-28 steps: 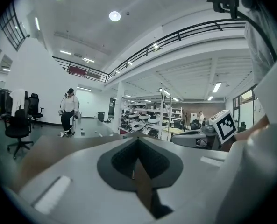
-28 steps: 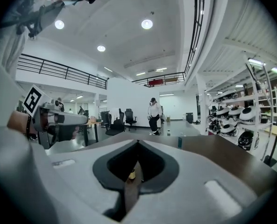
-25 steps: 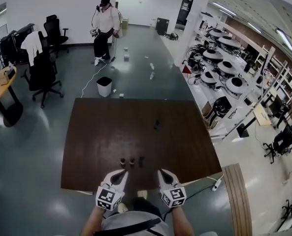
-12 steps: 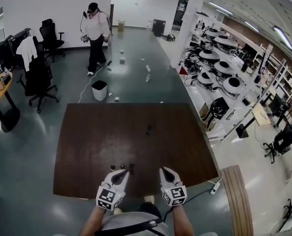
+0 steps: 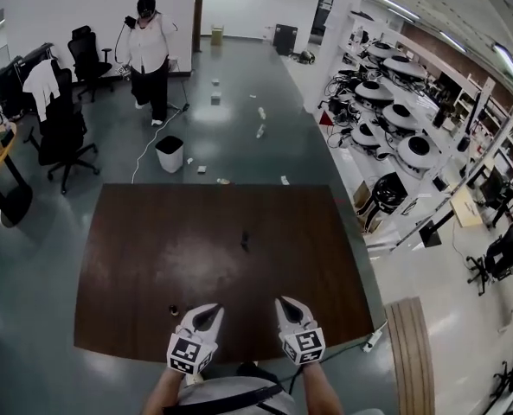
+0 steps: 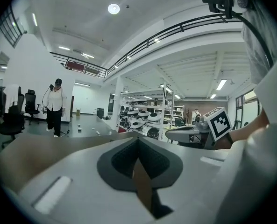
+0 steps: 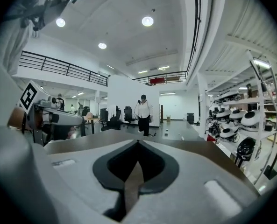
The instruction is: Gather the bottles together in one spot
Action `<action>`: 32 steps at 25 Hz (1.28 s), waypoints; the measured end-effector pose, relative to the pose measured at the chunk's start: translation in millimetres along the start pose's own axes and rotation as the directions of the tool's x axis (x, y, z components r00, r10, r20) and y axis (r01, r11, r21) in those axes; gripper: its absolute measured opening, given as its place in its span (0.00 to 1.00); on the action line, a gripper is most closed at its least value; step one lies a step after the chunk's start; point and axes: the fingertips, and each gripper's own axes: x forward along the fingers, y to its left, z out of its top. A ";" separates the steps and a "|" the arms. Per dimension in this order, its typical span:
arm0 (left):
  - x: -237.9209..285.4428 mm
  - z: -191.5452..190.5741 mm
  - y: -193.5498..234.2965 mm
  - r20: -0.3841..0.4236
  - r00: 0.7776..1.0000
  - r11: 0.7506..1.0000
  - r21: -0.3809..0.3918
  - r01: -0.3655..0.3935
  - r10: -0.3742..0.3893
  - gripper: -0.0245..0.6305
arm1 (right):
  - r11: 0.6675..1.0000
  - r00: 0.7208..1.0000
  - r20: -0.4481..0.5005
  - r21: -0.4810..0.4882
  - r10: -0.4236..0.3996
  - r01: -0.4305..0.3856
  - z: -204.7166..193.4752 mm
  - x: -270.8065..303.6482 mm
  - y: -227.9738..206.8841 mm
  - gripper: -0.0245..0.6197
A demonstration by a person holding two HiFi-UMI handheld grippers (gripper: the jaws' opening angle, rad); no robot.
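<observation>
1 small dark bottle (image 5: 245,240), alone mid dark-brown table (image 5: 135,258): well ahead, between white left gripper (image 5: 209,315) and white right gripper (image 5: 287,308); axis unreadable. Both jaws closed tight, empty.

Bright, even light from ceiling lamps (image 7: 147,21); glare patches on glossy floor (image 5: 31,258). Strong fisheye bending at edges, black vignette in gripper views, foreground soft.

The left gripper (image 5: 208,312) and the right gripper (image 5: 288,305) are held side by side in front of the torso, apart from each other and pointing forward, tipped slightly down. Both pairs of jaws are closed tip to tip with nothing between them. The left forearm (image 5: 156,394) and right forearm (image 5: 323,394) reach forward behind them.
</observation>
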 end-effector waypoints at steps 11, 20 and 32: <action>55.4 3.0 13.4 -0.008 0.986 0.984 -0.056 -0.167 0.167 0.04 | 0.984 0.984 -0.016 -0.023 0.176 -0.176 2.9 62.3 -41.4 0.04; 73.1 -9.4 48.4 -0.044 0.953 0.950 -0.075 -0.302 0.300 0.04 | 0.961 0.961 -0.027 -0.021 0.274 -0.274 -7.1 111.0 -48.5 0.04; 97.8 -32.4 77.8 -0.115 0.930 0.925 -0.114 -0.362 0.349 0.04 | 0.947 0.945 -0.080 -0.008 0.318 -0.320 -41.8 174.6 -57.8 0.04</action>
